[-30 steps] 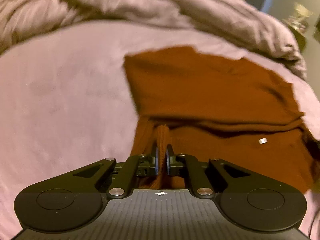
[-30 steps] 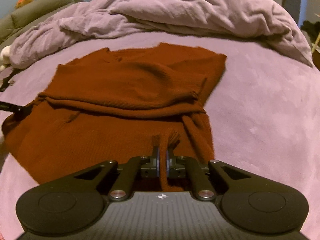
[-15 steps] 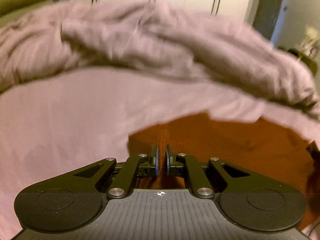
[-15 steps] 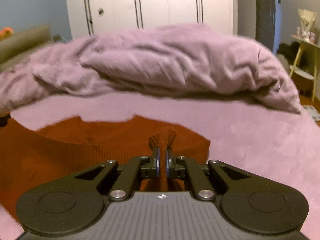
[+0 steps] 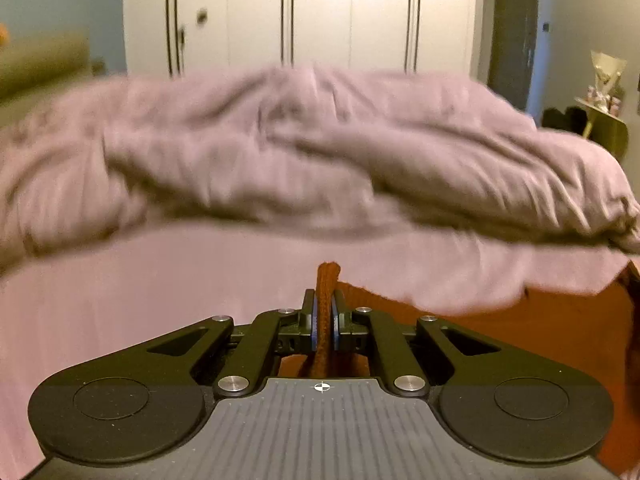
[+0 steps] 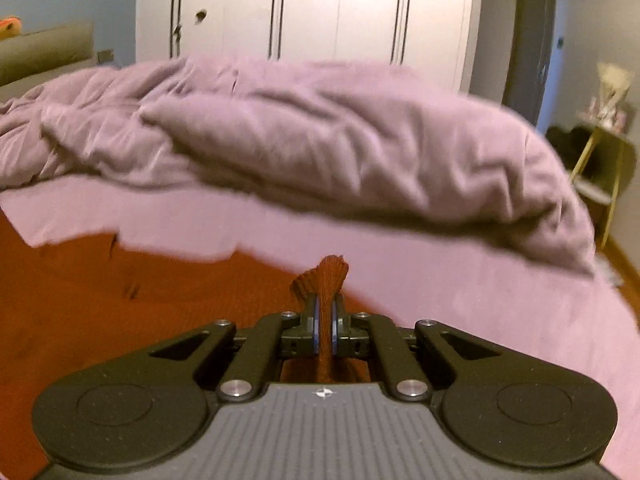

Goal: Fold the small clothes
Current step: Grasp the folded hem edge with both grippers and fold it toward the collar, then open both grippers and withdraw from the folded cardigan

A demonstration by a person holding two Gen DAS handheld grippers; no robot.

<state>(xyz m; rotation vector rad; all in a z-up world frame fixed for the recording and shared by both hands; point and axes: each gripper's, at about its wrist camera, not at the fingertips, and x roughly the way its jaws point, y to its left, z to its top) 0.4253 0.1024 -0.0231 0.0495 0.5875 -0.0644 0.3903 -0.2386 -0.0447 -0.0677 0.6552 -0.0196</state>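
A rust-brown knit sweater (image 6: 120, 292) lies on the pink bed sheet (image 6: 440, 280). My left gripper (image 5: 324, 300) is shut on a bunched edge of the sweater, which pokes up between its fingers; more of the sweater (image 5: 540, 320) stretches off to the right. My right gripper (image 6: 325, 304) is shut on another pinched edge of the sweater, whose ribbed tip fans out above the fingers. Both grippers are raised and point level across the bed. The rest of the sweater below the grippers is hidden.
A rumpled pink duvet (image 5: 320, 152) is heaped across the far side of the bed. White wardrobe doors (image 6: 320, 8) stand behind it. A small side table (image 6: 600, 152) with items stands at the right. An olive headboard or sofa (image 5: 40, 64) is at the left.
Both grippers have lifted and tilted up with the sweater's edge held. The view went from looking down on the flat sweater to looking level across the bed at the duvet and wardrobe.
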